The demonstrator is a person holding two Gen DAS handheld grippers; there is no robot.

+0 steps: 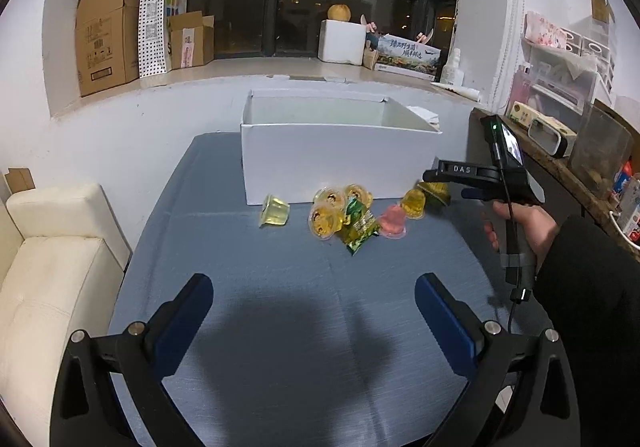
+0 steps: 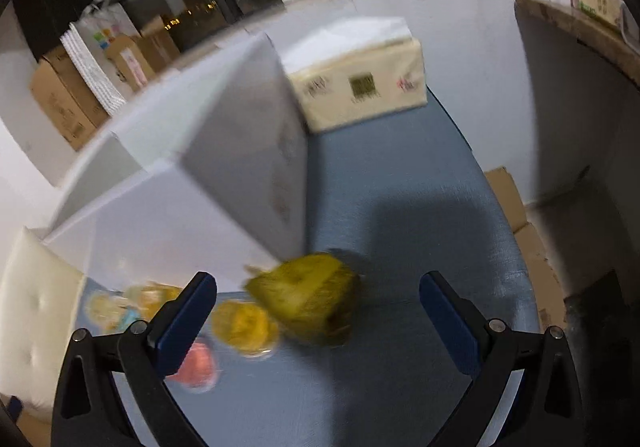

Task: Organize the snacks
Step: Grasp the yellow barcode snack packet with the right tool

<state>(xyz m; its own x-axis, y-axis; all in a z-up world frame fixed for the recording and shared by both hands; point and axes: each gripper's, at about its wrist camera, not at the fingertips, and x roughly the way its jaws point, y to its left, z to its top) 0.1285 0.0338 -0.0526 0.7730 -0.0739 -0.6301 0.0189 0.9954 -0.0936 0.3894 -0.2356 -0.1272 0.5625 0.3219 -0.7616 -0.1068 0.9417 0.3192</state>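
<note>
Reaching w/ my right gripper (image 2: 318,311) toward the yellow jelly cup (image 2: 306,297) at the right end of the snack pile, fingers spread wide, nothing held yet. Cup sits between the blue pads but nearer the left one, touching neither; view is smeared w/ motion blur so I can't tell exactly how it's tilted. Going for this one first since it's the closest to my right side and sits clear of the rest.

Left gripper (image 1: 314,311) hangs back over bare blue tablecloth (image 1: 248,255), also wide open and empty — prob. waiting so the two don't crowd each other.

Rest of the snacks lie in a loose cluster just in front of the white box (image 1: 336,163): pink jelly cup (image 1: 393,223), green packet (image 1: 358,227), a few more yellow cups, and one yellow cup (image 1: 274,211) off by itself to the left. Box is open-topped, looks empty from here, so I reckon that's where everything goes. Tissue pack (image 2: 356,87) stands behind the box, not part of the job imo.

Next: centre the cup, close gently, soft plastic could squash or pop out.
</note>
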